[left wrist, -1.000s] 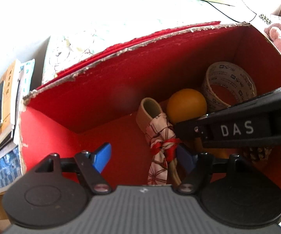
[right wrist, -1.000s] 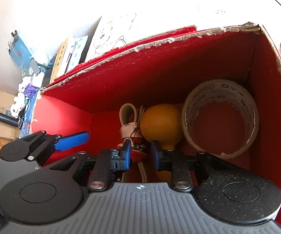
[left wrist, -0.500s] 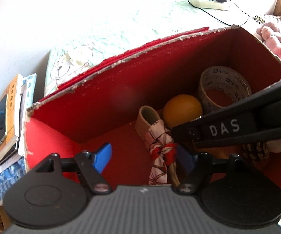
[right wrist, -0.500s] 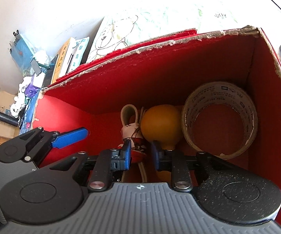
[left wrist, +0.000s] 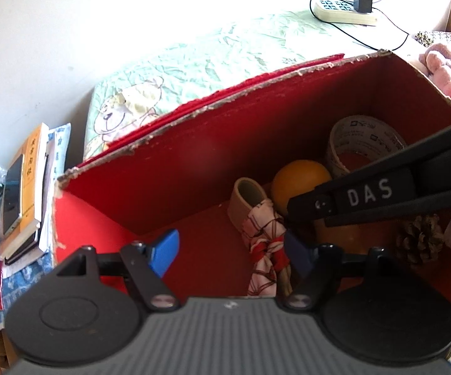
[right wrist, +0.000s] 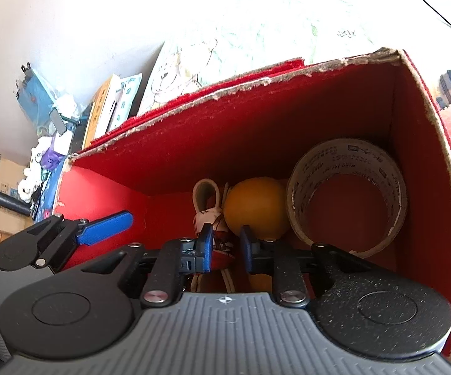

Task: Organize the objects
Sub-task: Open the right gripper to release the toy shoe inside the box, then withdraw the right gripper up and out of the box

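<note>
Red box (right wrist: 288, 143) on the bed held a tape roll (right wrist: 347, 193), an orange ball (right wrist: 256, 209) and a cloth-wrapped bundle (left wrist: 266, 243), all near the far wall. Left tool (left wrist: 231, 253) hung spread wide and empty; right tool (right wrist: 227, 250) was narrowed but gripping nothing. Bundle looked soft, light; best pinched at its red knot, ball likely smooth and prone to slip.

- "DAS" in white capitals stands on a black block on the right claw's (left wrist: 300, 209) arm, which reaches across the red box.
- The tape roll (left wrist: 364, 148) carries small dark print around its band; it is too small to read.
- The yellow book's (left wrist: 31, 184) spine carries dark characters, unreadable.
</note>
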{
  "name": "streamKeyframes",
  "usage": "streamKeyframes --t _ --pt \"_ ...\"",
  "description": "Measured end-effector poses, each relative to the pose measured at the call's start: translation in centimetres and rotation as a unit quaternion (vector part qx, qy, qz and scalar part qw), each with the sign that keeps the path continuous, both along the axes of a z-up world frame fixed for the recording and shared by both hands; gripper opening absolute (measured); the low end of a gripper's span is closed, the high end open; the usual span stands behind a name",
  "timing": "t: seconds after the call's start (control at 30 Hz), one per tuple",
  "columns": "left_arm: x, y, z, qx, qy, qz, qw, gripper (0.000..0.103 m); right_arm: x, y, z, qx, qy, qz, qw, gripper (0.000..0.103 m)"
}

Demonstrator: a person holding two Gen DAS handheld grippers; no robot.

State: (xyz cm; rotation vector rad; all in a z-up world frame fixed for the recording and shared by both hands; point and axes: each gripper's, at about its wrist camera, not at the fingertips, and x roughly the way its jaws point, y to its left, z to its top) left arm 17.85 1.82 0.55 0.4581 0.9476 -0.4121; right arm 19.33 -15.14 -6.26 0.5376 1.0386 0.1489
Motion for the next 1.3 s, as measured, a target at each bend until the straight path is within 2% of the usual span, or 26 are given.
streamKeyframes --t 0.2,0.43,0.6,0.7,0.83,1.2,1.3 --pt "-0.3 -0.3 0.0 0.000 -0.010 0.005 0.9999 0.077 -0.2 0.2 0.4 -0.016 -0.017 -0.001 1.000 0.023" --pt "-0.5 -0.3 -0.1 0.001 -0.029 0.011 0.9995 0.077 -0.9 0.4 1.3 -0.046 -0.034 -0.030 0.998 0.023" --pt "-0.2 0.0 0.2 -0.005 -0.040 0.022 0.9989 0.079 -2.8 0.0 2.1 -0.093 -0.054 -0.048 0.993 0.024" --pt "-0.7 -0.1 0.7 0.002 -0.060 0.028 0.9978 0.079 -4.0 -0.6 2.7 -0.092 -0.066 -0.057 0.992 0.024" --pt "-1.7 0.3 2.4 -0.025 -0.060 0.039 0.9971 0.086 -5.4 -0.3 3.8 -0.101 -0.090 -0.057 0.989 0.029" --pt "-5.2 0.5 4.7 -0.013 -0.079 0.090 0.9927 0.089 -8.9 0.7 5.6 -0.105 -0.147 -0.036 0.983 0.031" --pt "-6.0 0.9 5.1 -0.017 -0.071 0.108 0.9915 0.089 -9.6 0.6 6.2 -0.102 -0.155 -0.025 0.982 0.031"
